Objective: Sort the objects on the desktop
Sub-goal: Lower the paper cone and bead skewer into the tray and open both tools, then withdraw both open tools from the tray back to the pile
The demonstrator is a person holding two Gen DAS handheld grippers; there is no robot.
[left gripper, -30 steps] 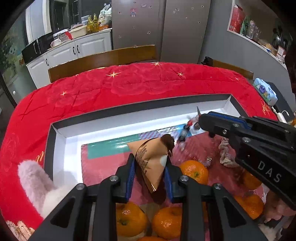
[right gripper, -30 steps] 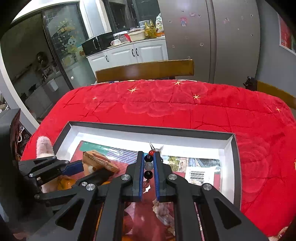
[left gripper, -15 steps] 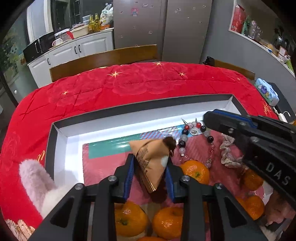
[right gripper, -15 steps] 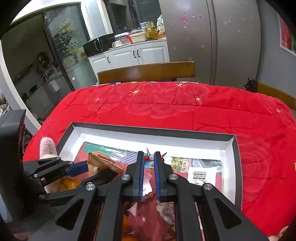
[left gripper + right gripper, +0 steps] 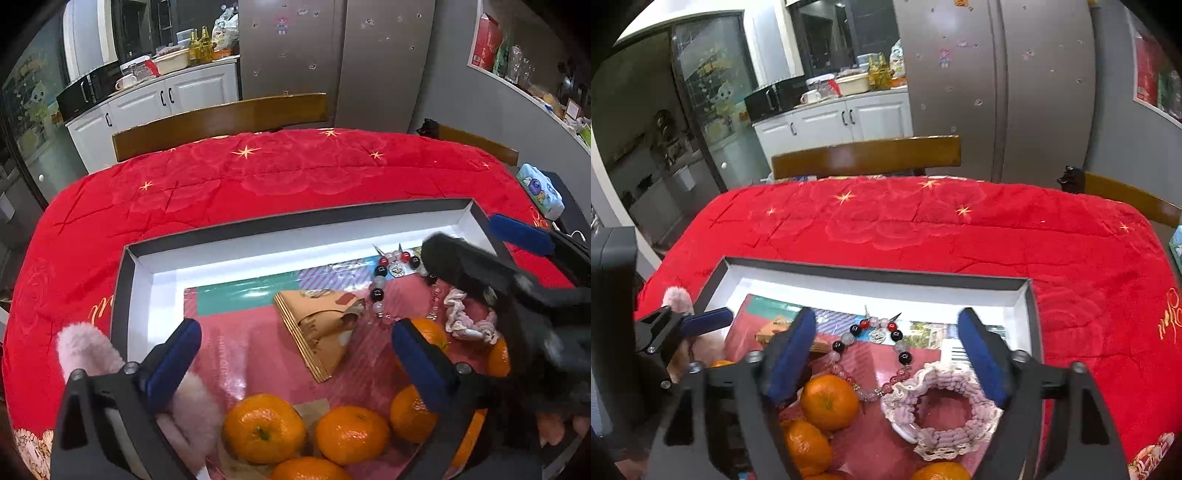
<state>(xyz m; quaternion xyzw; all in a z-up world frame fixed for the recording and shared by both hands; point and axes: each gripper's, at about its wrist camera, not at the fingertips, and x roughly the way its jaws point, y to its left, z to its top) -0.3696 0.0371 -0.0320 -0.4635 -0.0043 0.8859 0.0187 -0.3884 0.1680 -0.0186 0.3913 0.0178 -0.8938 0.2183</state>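
Orange mandarins crowd the bottom of the left wrist view, and just above them the left gripper now stands wide open with nothing between its blue pads. A second ago it pinched the brown triangular packet; that packet now lies flat on the tray's floor near the frame's centre. In the right wrist view the right gripper is likewise spread wide and empty, having let go of the beaded bracelet, which lies spread in a loop at mid-frame beside the crocheted pink scrunchie (lower centre). Farther up, the tray's white wall and dark rim close off both items. Both deliveries look finished, so each claw is probably free for whatever remains outside the tray on the red tablecloth.
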